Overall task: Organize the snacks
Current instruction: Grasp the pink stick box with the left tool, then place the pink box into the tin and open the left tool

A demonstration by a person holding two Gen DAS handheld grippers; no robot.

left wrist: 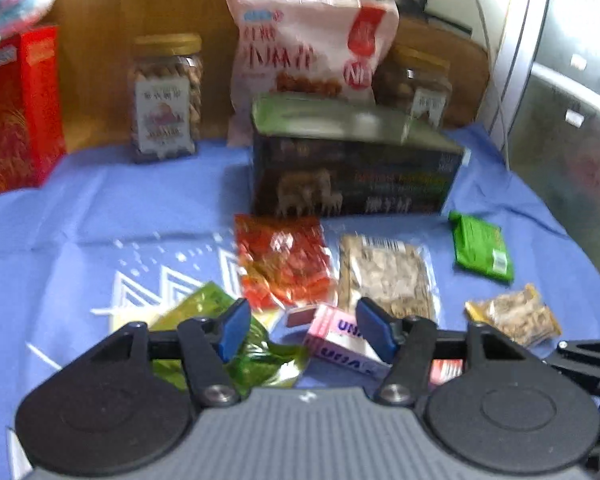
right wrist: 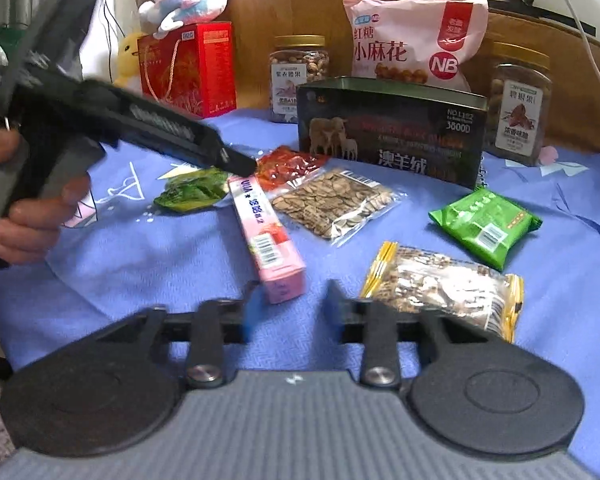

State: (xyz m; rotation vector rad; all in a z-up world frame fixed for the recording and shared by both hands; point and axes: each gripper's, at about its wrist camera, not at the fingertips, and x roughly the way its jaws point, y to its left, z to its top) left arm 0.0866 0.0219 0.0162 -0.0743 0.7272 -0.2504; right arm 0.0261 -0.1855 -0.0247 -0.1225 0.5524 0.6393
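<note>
Snacks lie on a blue cloth (right wrist: pixel 140 264). My left gripper (left wrist: pixel 298 326) is open, its blue pads on either side of the far end of a pink box (left wrist: pixel 340 340), above a green-yellow packet (left wrist: pixel 236 344). In the right wrist view the left gripper (right wrist: pixel 240 164) reaches over the pink box (right wrist: pixel 268 236). My right gripper (right wrist: pixel 290 308) is open and empty, just short of the pink box's near end. A red packet (right wrist: pixel 288 168), a clear seed packet (right wrist: pixel 336 204), a gold-edged seed packet (right wrist: pixel 444 288) and a green packet (right wrist: pixel 484 224) lie around.
A dark tin box (right wrist: pixel 392 132) stands behind the packets. Behind it are a pink bag (right wrist: pixel 412 40), two nut jars (right wrist: pixel 300 76) (right wrist: pixel 518 104) and a red gift box (right wrist: pixel 188 72) with a plush toy (right wrist: pixel 188 0) on top. A wooden board backs the table.
</note>
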